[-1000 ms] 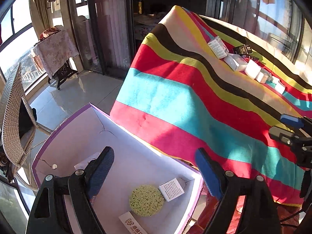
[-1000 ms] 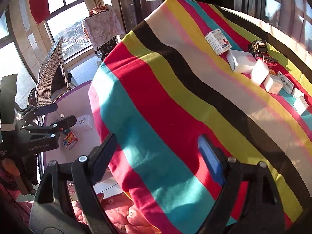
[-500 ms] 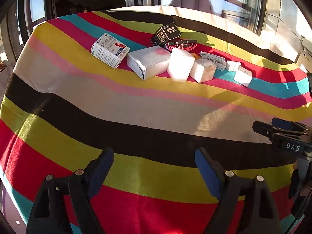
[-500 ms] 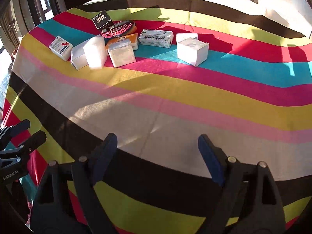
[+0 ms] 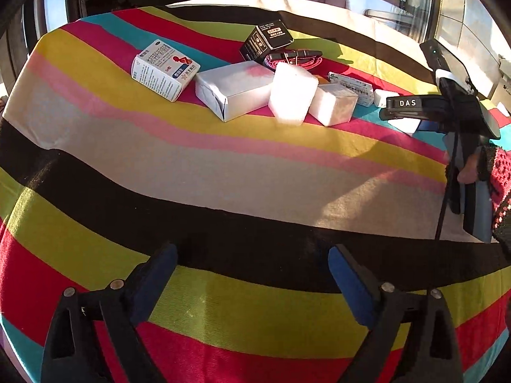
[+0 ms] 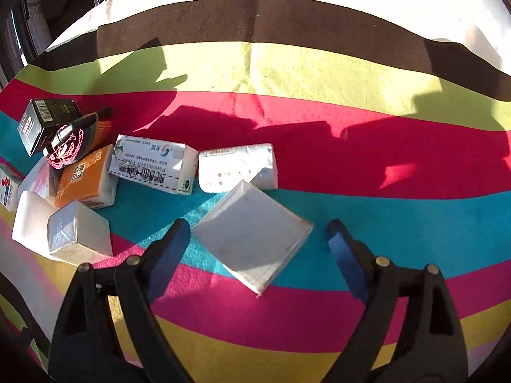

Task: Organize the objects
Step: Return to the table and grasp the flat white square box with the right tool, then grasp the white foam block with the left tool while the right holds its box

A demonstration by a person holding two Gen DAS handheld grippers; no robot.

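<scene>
Striped cloth (image 6: 367, 226) over the table, low sun, clutter of small boxes bunched twd its left edge in the right wrist view. Right gripper (image 6: 255, 242) poised over a white square box (image 6: 252, 236) lying corner-on, apart from the pile, on the teal stripe just nearer than a crumpled white pack (image 6: 236, 169); jaws closing, box between them, pads not yet pressing by the look of it. Left gripper (image 5: 252, 268) hanging wide over bare black and lime stripes nr the table's near edge, jaws opening, nothing between them. Further in, in the left wrist view: printed medicine carton (image 5: 164, 70), long white box (image 5: 234, 91), black box (image 5: 266, 40).

Step in hand, by judgement: pick of the square box. Done well: wrist rolled a touch so pads meet two flat opposite sides, not the corners; box centred betw pads before the squeeze; fingertips low enough to catch its thin sides w/o dragging cloth. Risks: box twisting out if pinched diagonally; nudging the crumpled pack just behind. Straight lift once firm.
</scene>
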